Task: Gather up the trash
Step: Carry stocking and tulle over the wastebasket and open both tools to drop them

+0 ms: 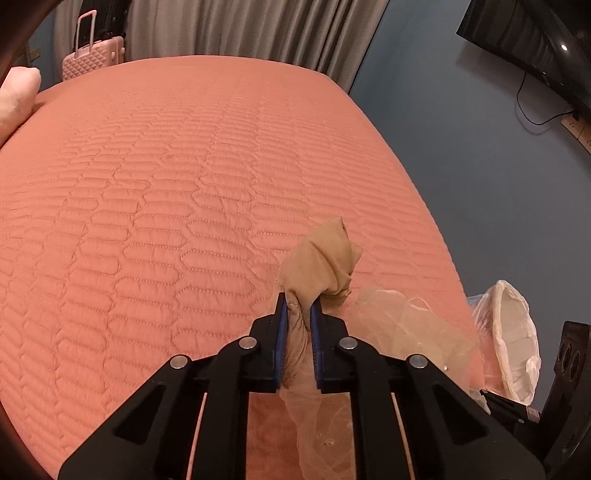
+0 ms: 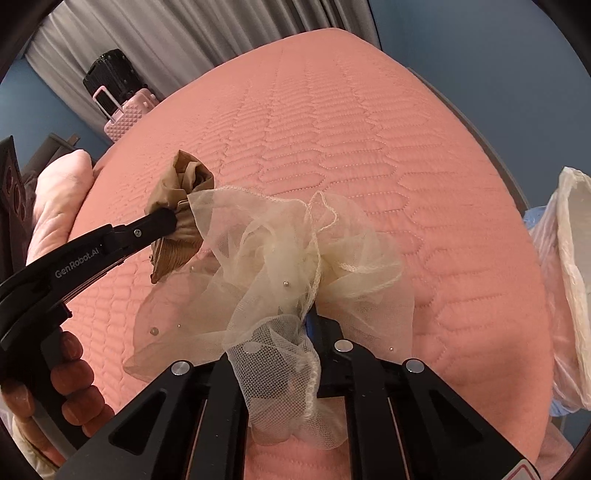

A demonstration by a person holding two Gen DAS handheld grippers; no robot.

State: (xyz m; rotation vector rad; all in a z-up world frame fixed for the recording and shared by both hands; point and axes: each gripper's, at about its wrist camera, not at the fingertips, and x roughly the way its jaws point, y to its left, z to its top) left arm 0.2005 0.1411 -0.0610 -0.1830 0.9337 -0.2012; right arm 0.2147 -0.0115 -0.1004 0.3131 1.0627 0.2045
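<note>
Salmon quilted bedspread [image 1: 184, 184] fills both views; grey curtains [image 1: 240, 29] and a pink suitcase [image 1: 92, 55] stand beyond its far edge. Left gripper [image 1: 298, 314] pinches a bunched tan stocking [image 1: 325, 258] between its blue pads, fabric bulging past the fingertips. Right gripper [image 2: 310, 325] is draped in cream tulle netting [image 2: 288, 258] with small beads; the netting is caught between its fingers, which look pressed together. Netting touches the stocking. White-lined trash bin [image 1: 513, 332] sits to the right of both tools, off the bed's edge.
</note>
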